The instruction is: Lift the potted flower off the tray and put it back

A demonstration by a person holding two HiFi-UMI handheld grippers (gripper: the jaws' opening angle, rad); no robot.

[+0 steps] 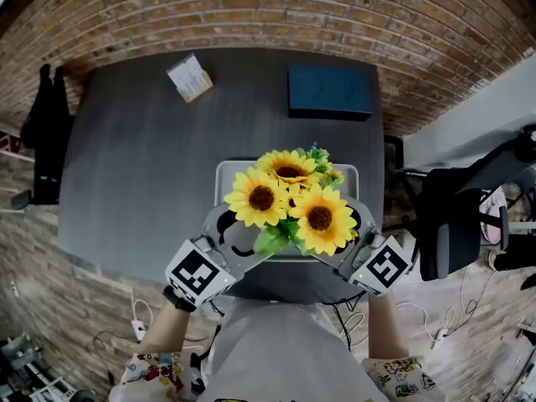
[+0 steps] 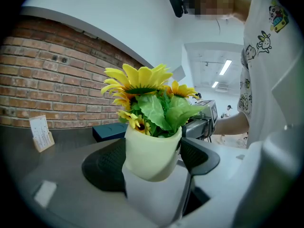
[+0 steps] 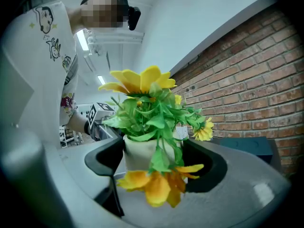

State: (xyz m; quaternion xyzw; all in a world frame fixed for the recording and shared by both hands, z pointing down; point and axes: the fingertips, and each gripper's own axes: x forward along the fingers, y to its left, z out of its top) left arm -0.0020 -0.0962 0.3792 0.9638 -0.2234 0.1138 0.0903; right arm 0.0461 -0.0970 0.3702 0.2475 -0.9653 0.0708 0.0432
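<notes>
Left tongs (image 2: pixel 152 163): spread wide, black pads (image 2: pixel 102 167) pressed against opposite sides of the cream pot (image 2: pixel 149 148). Right tongs (image 3: pixel 154 163): likewise spread wide and closed on the same pot from the other flank, with a drooping yellow bloom (image 3: pixel 154 186) hanging just in front of the pads. Potted flower (image 1: pixel 293 199) thus held between the two pairs, close to upright, sunflower heads rising above both. Directly beneath and just beyond the tips, grey tray (image 1: pixel 223 178), mostly masked by petals; cannot tell whether the base rests on it or hangs a little above. Judged as the carrying stage of the task, with the load over the tray rather than off to one side. Next move judged to call for a level, matched descent of both pairs until the base sits flat inside the rim, then release of both grips together, without snagging leaves. Farther out on the dark table (image 1: pixel 142 157), a blue box (image 1: pixel 330 90) ahead of the right pair and a small card stand (image 1: pixel 190 77) ahead of the left; brick wall (image 1: pixel 251 7) behind.
</notes>
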